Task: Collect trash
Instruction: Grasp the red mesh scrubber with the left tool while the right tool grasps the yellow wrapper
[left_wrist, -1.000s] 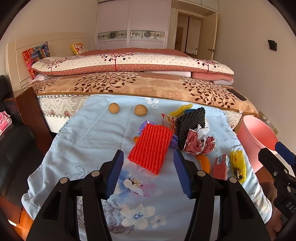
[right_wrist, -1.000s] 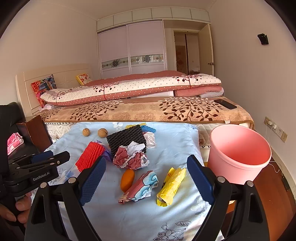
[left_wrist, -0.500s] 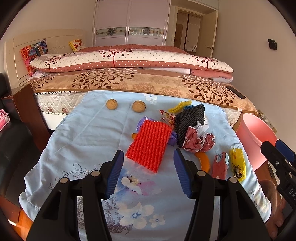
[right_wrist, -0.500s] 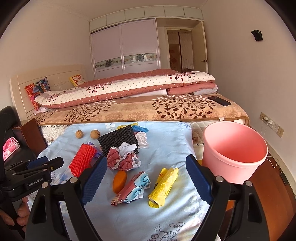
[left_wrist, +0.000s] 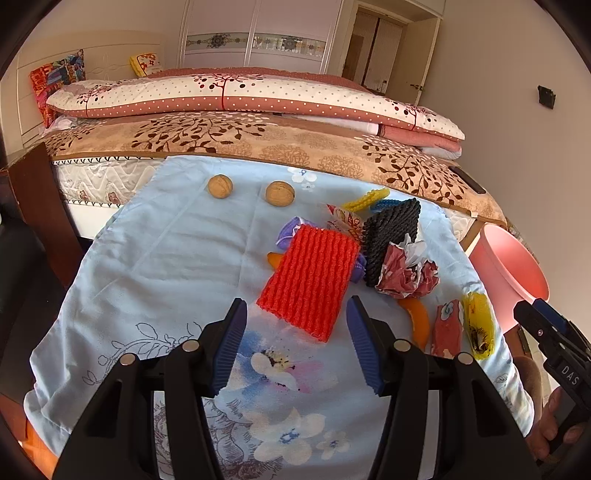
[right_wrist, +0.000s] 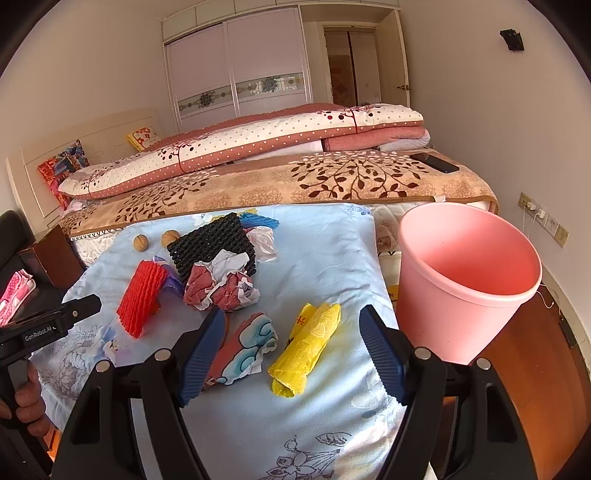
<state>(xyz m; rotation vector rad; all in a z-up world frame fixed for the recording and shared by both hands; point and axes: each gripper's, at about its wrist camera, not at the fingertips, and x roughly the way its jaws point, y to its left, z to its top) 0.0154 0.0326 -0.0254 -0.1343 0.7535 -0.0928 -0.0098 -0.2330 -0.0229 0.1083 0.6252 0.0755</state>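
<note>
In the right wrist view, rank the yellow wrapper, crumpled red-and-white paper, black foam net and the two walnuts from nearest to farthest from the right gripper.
From the right gripper, whose jaws are closing on nothing:
1. Yellow wrapper, between the fingers.
2. Crumpled red-and-white paper, ahead left.
3. Black foam net, just behind the paper.
4. Walnuts, far left; too close to rank between themselves.

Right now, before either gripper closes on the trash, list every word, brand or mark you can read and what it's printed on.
"GenRobot.AI": white lettering on the left gripper's black body, seen from the right wrist.
"DAS": white lettering on the right gripper's body, cut off at the left wrist view's edge.
Red marks on the yellow wrapper: too small to read.
Print on the red cloud-pattern wrapper: no legible words.
</note>
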